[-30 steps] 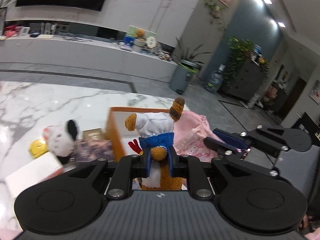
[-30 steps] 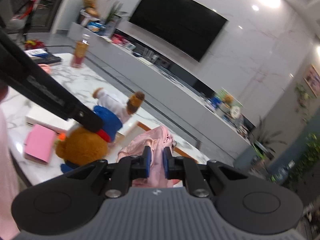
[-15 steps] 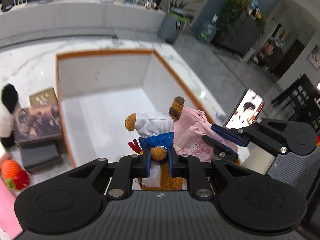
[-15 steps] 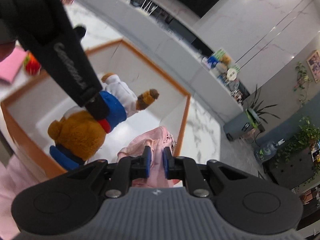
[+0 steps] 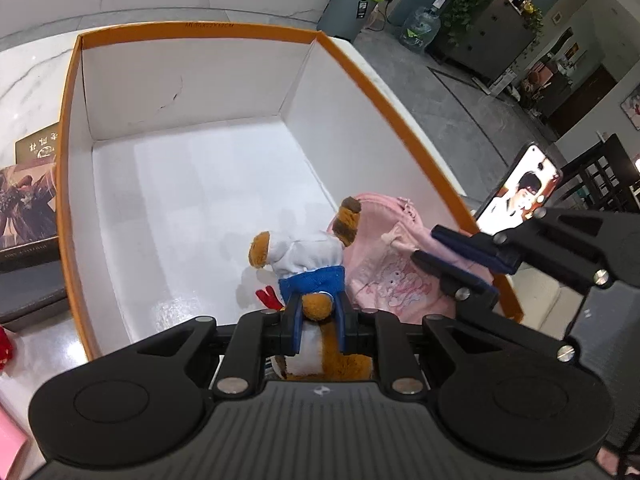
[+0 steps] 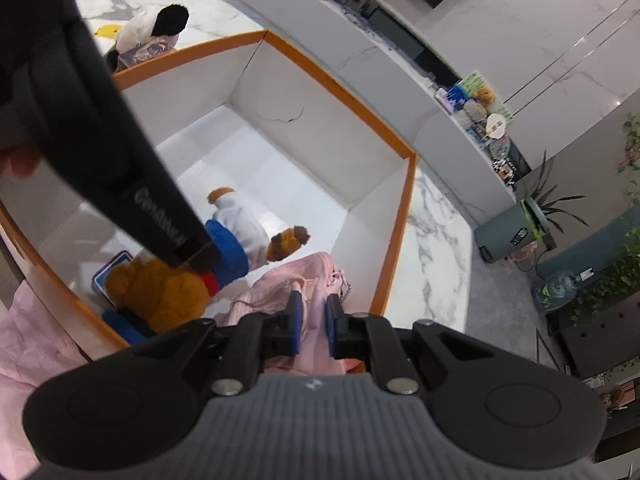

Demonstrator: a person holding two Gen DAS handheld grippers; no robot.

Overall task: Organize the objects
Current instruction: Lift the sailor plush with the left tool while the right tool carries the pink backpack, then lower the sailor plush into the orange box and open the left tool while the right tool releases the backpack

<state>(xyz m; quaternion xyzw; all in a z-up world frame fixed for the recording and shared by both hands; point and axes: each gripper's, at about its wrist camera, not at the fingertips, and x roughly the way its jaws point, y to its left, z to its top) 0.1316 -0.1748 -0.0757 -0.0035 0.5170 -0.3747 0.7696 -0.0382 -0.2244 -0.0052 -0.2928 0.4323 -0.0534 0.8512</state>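
While poised above the orange-rimmed box [image 5: 400,120], left gripper [image 5: 318,330] clamped on plush bear [image 5: 304,256], right gripper [image 6: 312,330] pinching pink garment [image 6: 280,292] just alongside; risked tangling together if released at once.

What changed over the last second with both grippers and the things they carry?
Both grippers came down over the orange-rimmed box, bringing the stuffed bear and pink bag inside its walls. Nothing was released: the left gripper stays shut on the bear, the right gripper on the bag.
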